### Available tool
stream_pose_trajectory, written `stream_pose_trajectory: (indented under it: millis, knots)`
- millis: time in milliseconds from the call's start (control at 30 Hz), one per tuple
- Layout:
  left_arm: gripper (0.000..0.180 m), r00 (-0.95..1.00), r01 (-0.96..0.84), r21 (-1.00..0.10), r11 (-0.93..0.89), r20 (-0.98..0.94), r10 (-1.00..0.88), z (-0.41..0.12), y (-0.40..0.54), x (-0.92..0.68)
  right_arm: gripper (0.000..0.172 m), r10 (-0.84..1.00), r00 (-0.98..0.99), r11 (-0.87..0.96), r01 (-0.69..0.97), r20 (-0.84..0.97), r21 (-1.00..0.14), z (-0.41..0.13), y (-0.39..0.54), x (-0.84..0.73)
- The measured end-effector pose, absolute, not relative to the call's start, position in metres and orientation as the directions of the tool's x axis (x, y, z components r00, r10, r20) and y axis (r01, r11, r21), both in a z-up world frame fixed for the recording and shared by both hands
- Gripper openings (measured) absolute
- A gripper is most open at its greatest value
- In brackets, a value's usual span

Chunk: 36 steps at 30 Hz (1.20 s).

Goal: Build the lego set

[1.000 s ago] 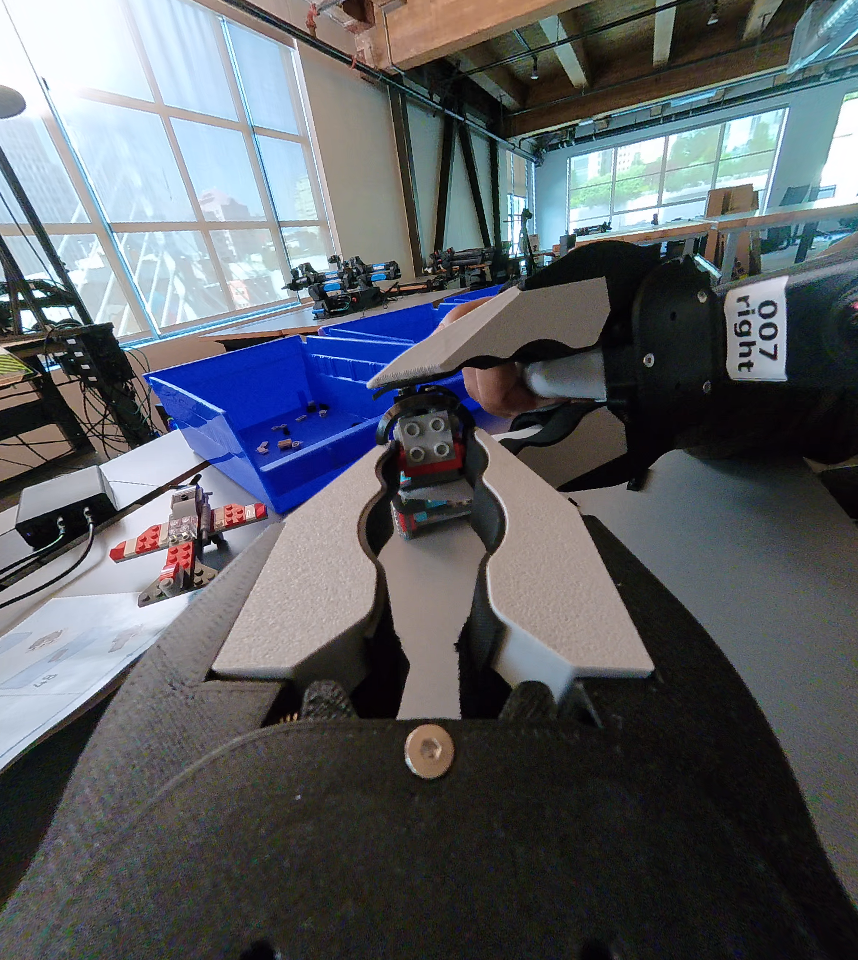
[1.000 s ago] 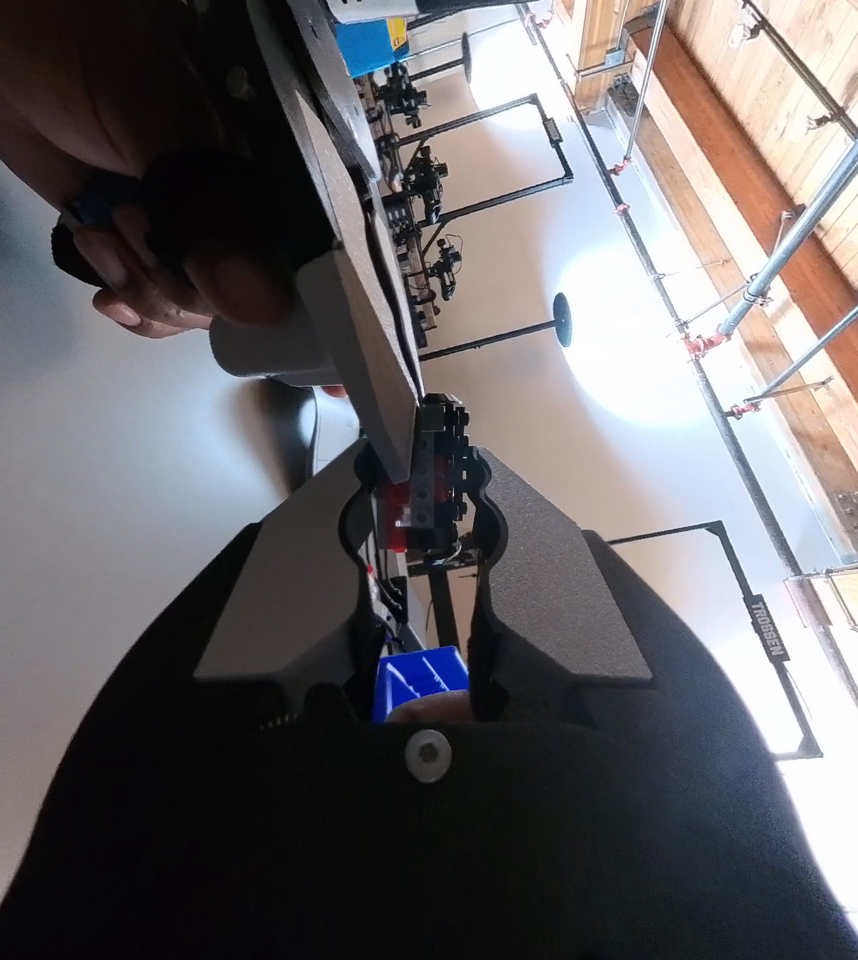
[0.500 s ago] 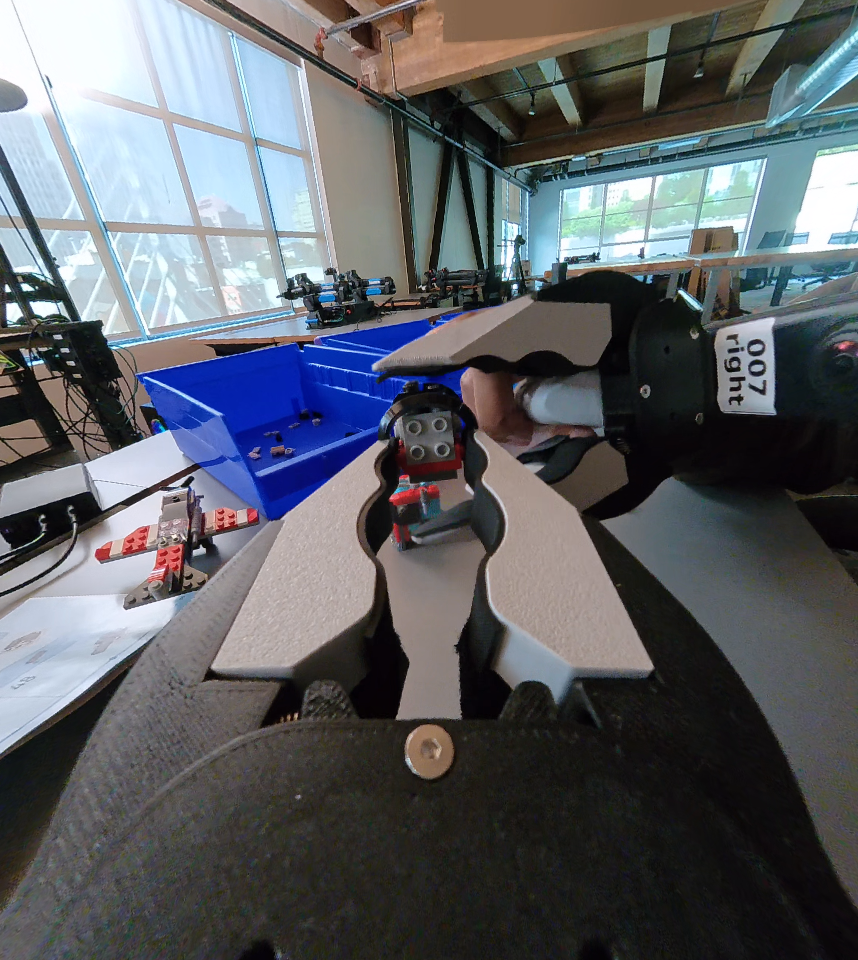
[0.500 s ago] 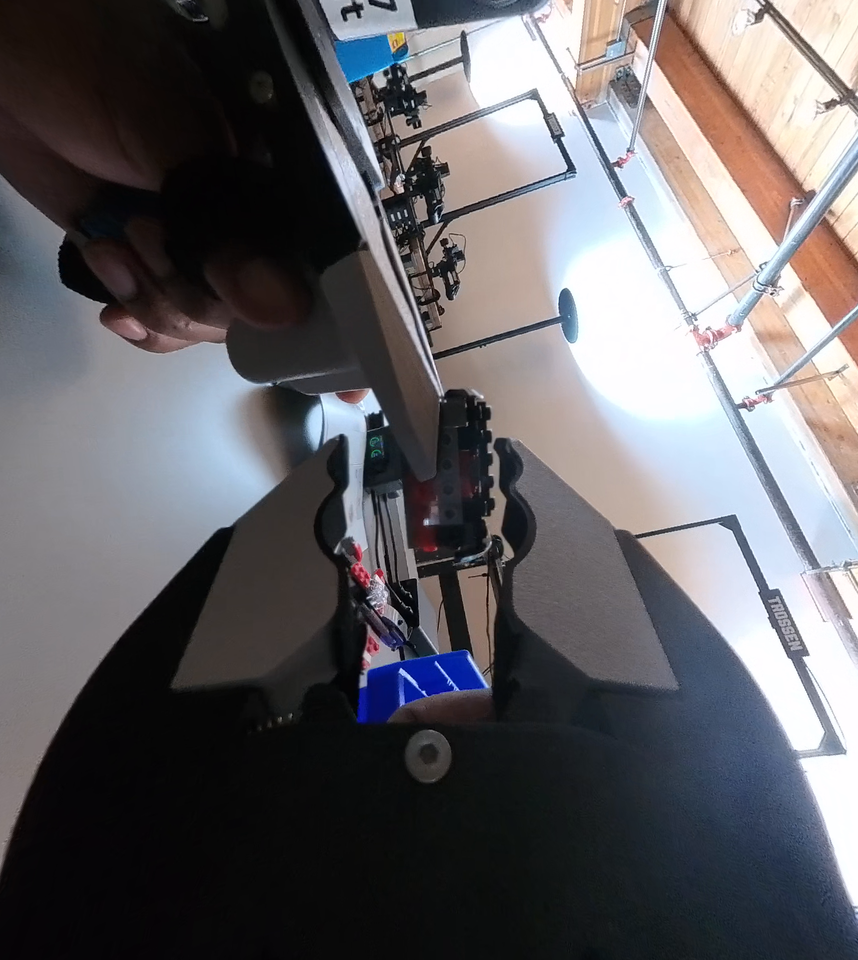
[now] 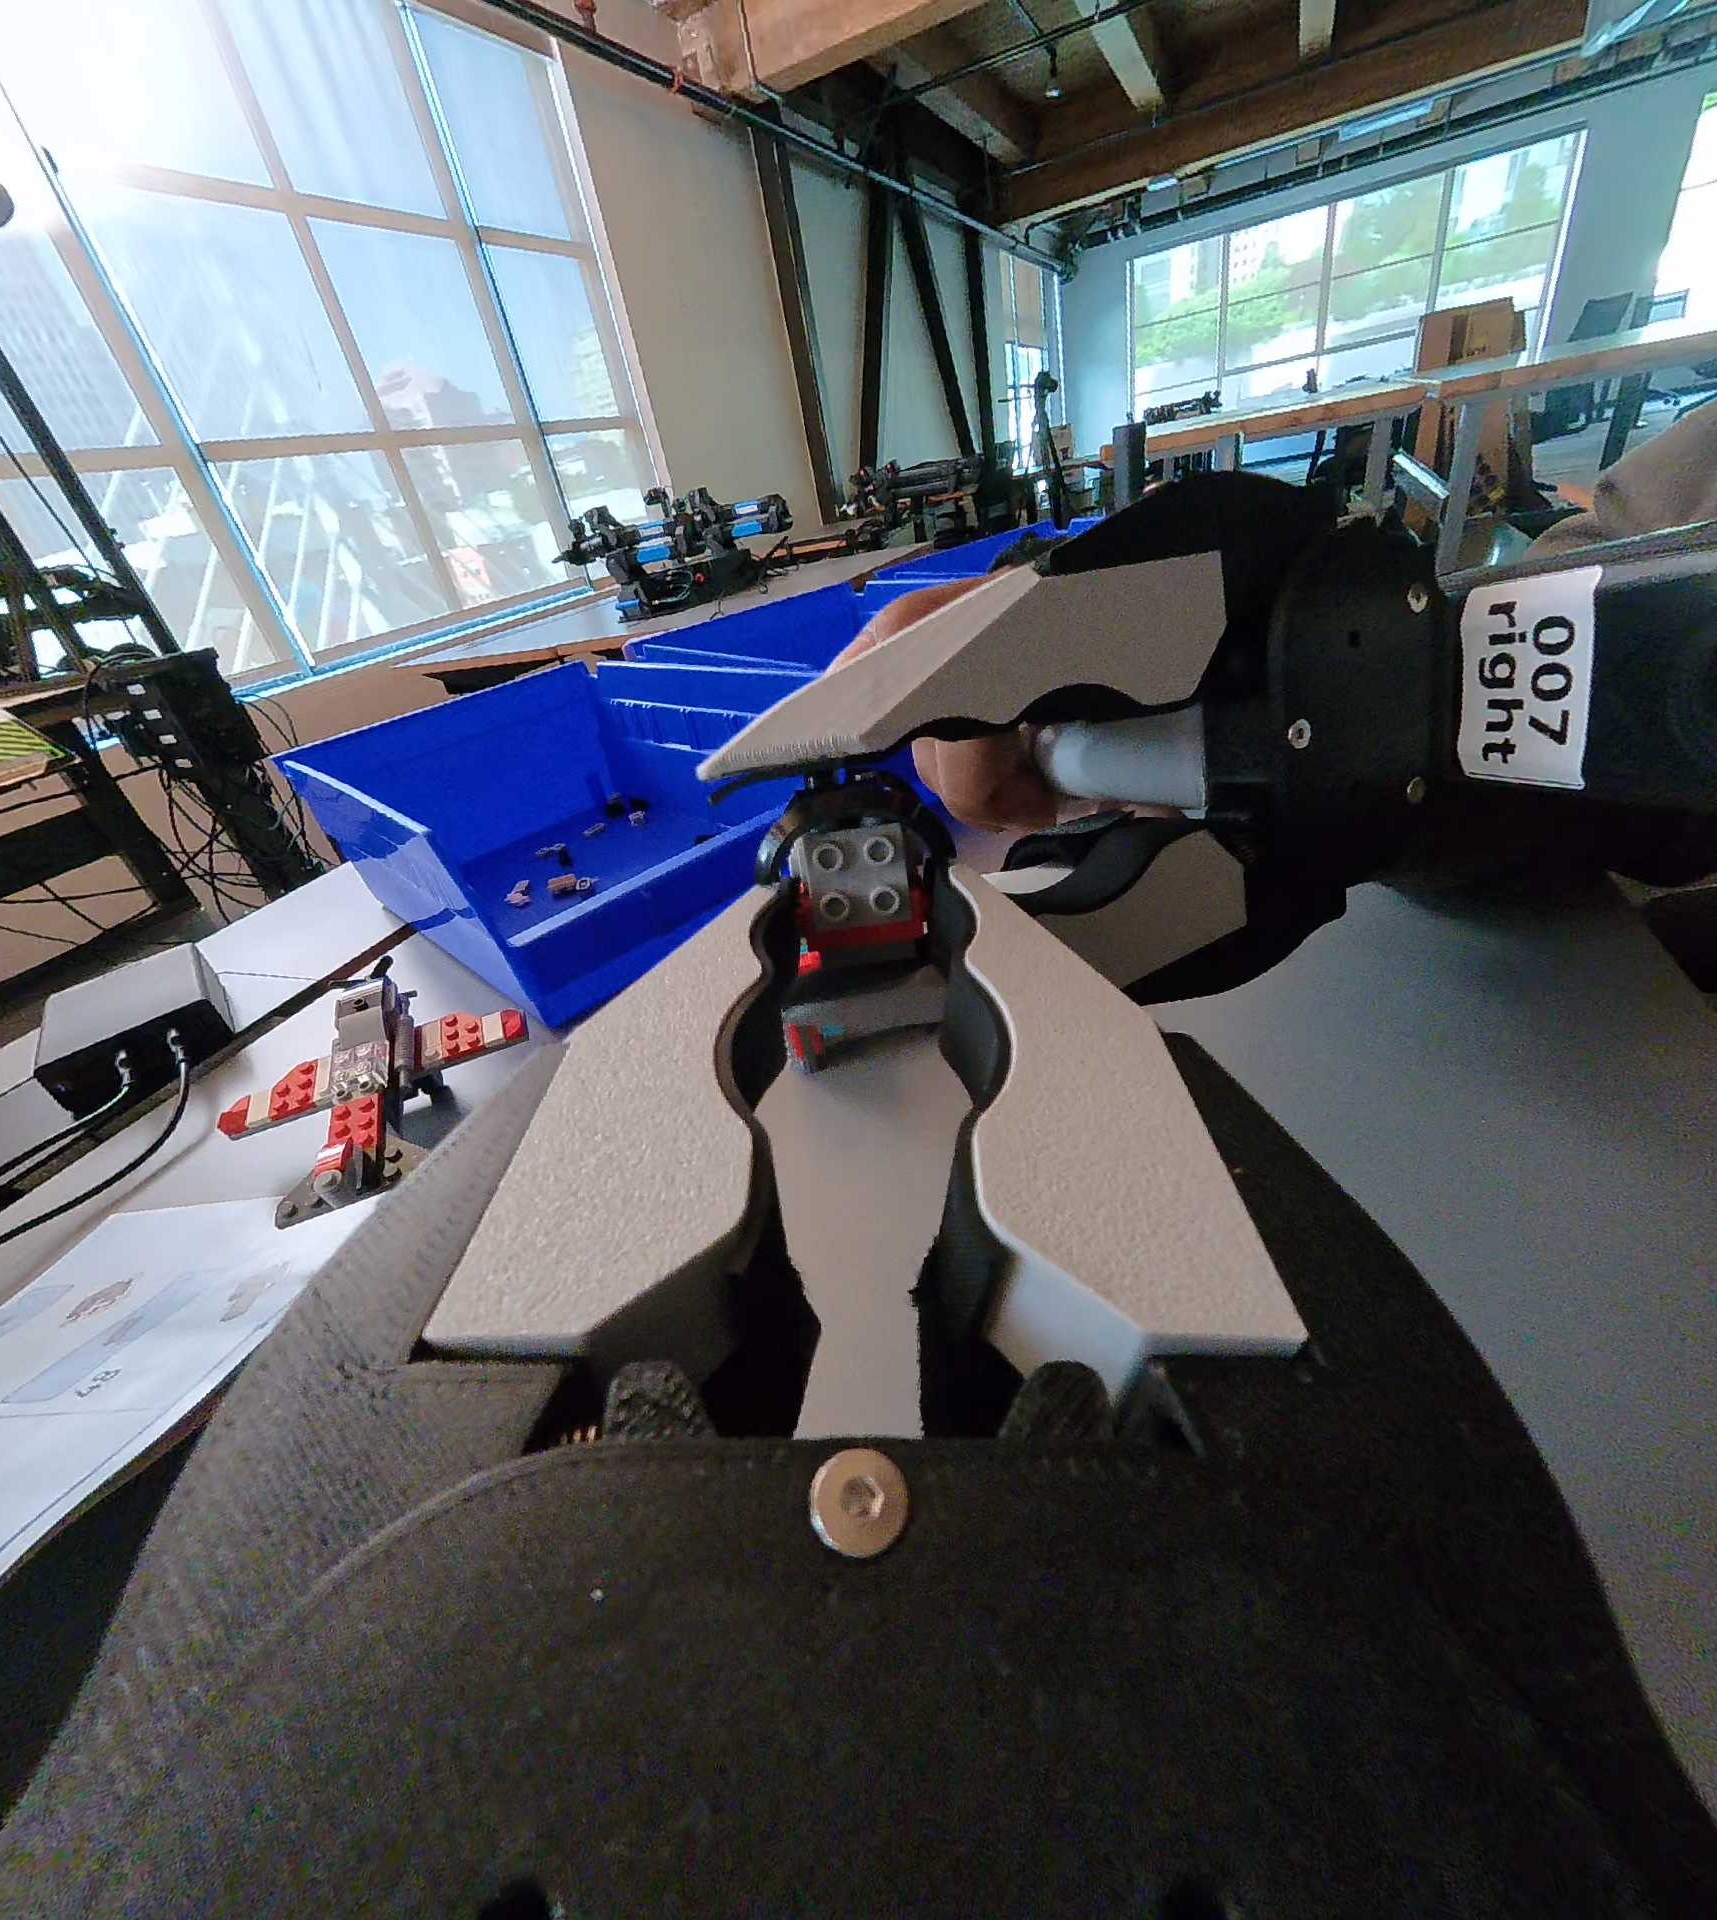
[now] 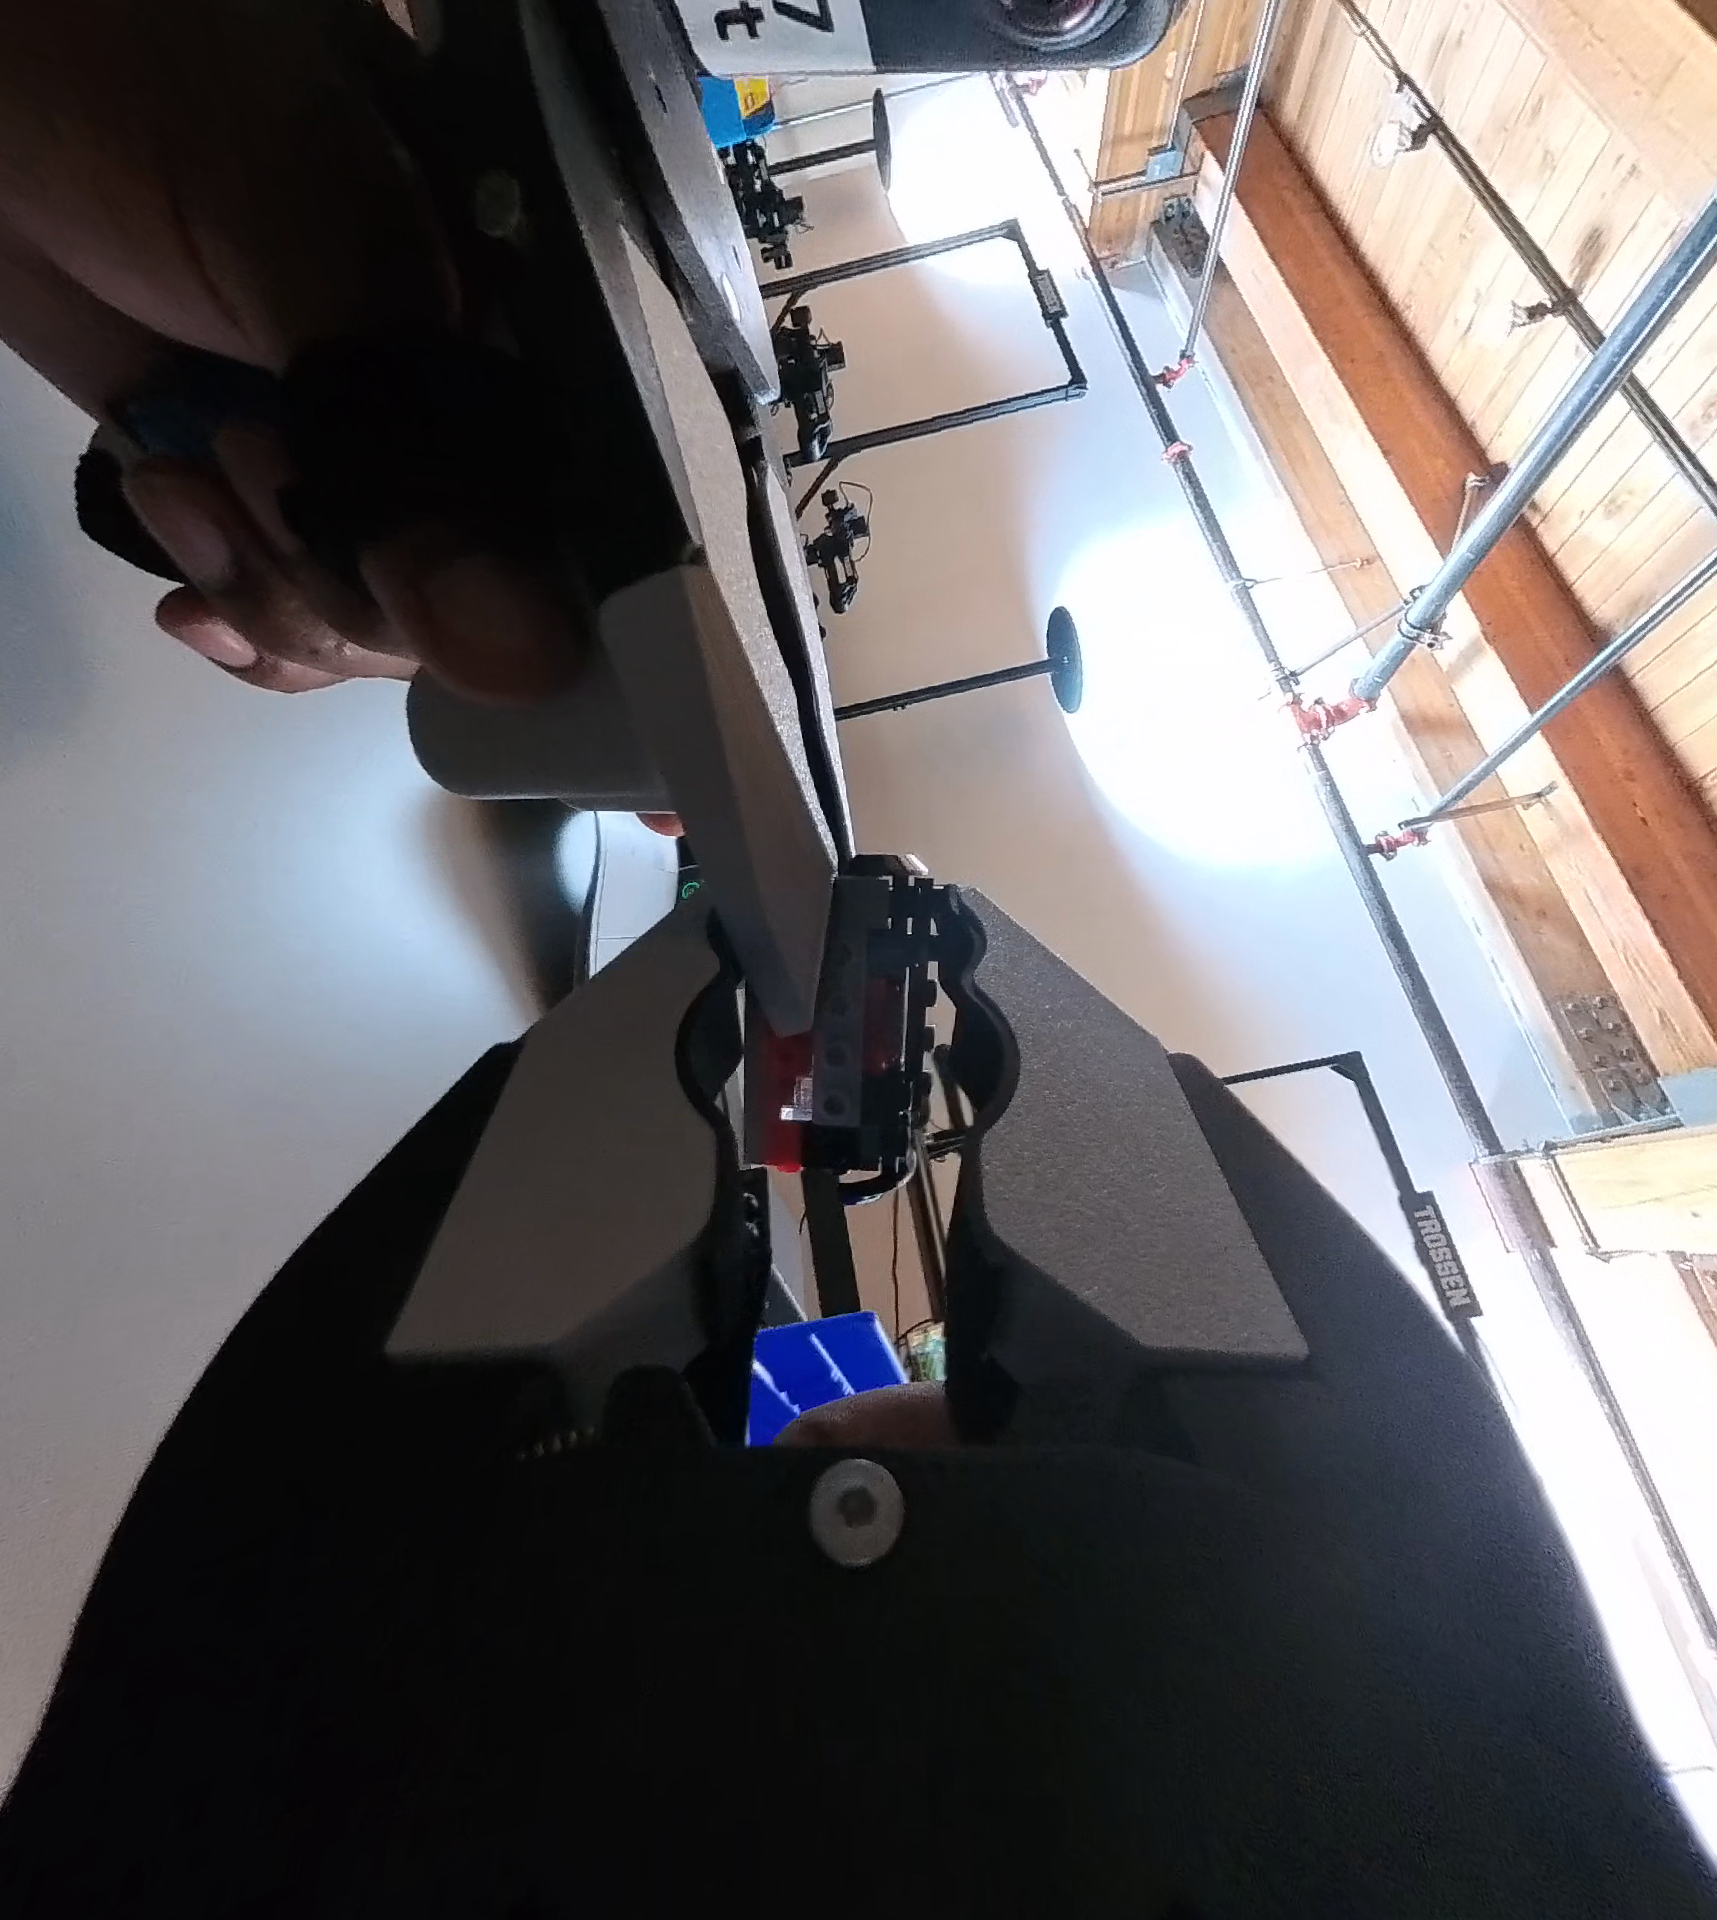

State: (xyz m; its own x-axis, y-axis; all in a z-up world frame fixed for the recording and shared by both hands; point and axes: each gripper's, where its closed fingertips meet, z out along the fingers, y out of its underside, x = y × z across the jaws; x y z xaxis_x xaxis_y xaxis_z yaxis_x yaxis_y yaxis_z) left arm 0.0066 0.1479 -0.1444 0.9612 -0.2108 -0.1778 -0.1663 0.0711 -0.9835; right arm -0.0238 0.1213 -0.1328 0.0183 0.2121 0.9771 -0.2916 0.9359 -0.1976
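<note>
- Left gripper (image 5: 859,914) is clamped on the small grey, red and black toy-brick assembly (image 5: 854,883); hold it steady.
- Right gripper (image 6: 843,997) is closed on the same assembly from above; squeeze squarely.

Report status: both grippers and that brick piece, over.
Left gripper clamped on small grey, red and black brick assembly. Right gripper closed across it too. Nothing obstructing.

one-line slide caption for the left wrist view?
Left gripper clamps a grey-and-red brick assembly while the right gripper closes over it, beside a blue bin.
</note>
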Motion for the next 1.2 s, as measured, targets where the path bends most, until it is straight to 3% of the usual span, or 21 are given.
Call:
stream_pose_trajectory:
  millis: [633,700,767,1033,1200]
  knots:
    - [0.025,0.966,-0.113,-0.991,0.075,-0.127,-0.226,-0.144,0.148,0.003,0.038,0.3,-0.019,0.911,-0.29,0.954,-0.292,-0.134,0.123,-0.027]
    - [0.025,0.969,-0.079,-0.992,0.099,-0.1,-0.225,-0.14,0.146,0.001,0.067,0.303,-0.023,0.917,-0.265,0.953,-0.298,-0.134,0.126,-0.03]
    - [0.025,0.973,-0.018,-0.994,0.106,-0.042,-0.226,-0.137,0.145,-0.006,0.077,0.333,-0.034,0.913,-0.239,0.942,-0.331,-0.134,0.134,-0.031]
    - [0.025,0.907,0.315,-0.946,0.08,0.276,-0.317,-0.138,0.146,-0.022,0.067,0.5,-0.122,0.844,-0.152,0.857,-0.514,-0.13,0.152,-0.037]
    - [0.025,0.885,0.364,-0.93,0.054,0.327,-0.332,-0.141,0.148,-0.023,0.052,0.477,-0.134,0.857,-0.15,0.869,-0.494,-0.132,0.152,-0.036]
